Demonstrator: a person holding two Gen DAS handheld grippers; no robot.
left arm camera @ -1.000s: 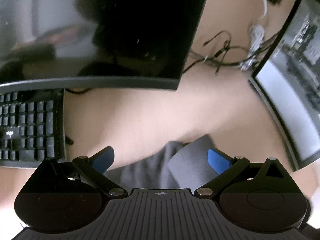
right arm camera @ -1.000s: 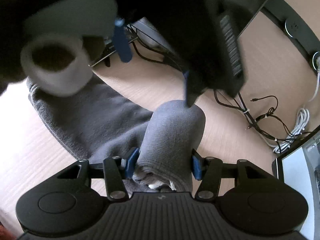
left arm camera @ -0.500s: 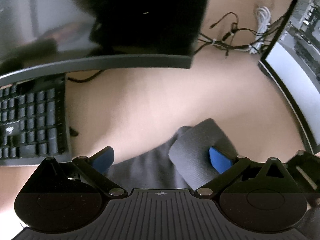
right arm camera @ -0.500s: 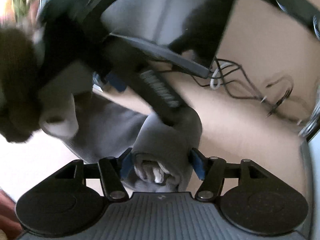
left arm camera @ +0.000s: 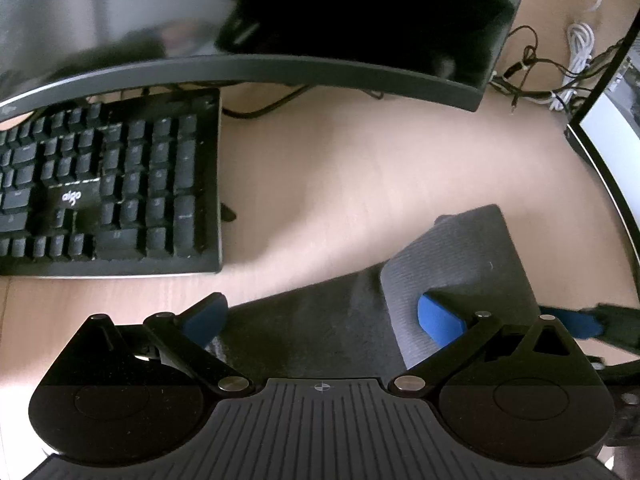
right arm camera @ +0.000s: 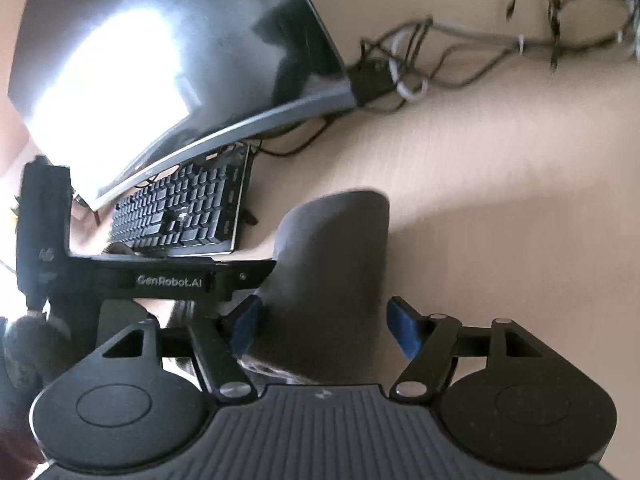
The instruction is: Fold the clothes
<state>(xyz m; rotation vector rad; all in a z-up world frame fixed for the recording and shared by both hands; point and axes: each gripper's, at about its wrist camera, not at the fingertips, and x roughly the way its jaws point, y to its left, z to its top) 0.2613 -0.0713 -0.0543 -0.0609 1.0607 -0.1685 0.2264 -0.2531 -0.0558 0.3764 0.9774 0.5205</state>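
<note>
A dark grey garment [left arm camera: 320, 320] lies on the wooden desk [left arm camera: 360, 184], its right end folded over into a thick roll [left arm camera: 460, 256]. My left gripper [left arm camera: 322, 316] hovers just over it, open wide, blue pads [left arm camera: 206, 314] on either side of the flat part. In the right wrist view the roll [right arm camera: 332, 272] sits between the fingers of my right gripper [right arm camera: 325, 324]. Those jaws are opening, and the right pad [right arm camera: 404, 328] stands a little off the cloth. The left tool's black housing [right arm camera: 172, 280] crosses just left of the roll.
A black keyboard [left arm camera: 112, 188] lies at the left under a dark curved monitor [left arm camera: 280, 20]. A second, lit monitor [left arm camera: 612, 152] stands at the right. Tangled cables [left arm camera: 560, 80] run behind. Bare desk lies beyond the roll [right arm camera: 500, 200].
The right gripper has rolled about its axis and its jaws have widened off the folded cloth. The left gripper has sunk toward the garment, staying wide open.
</note>
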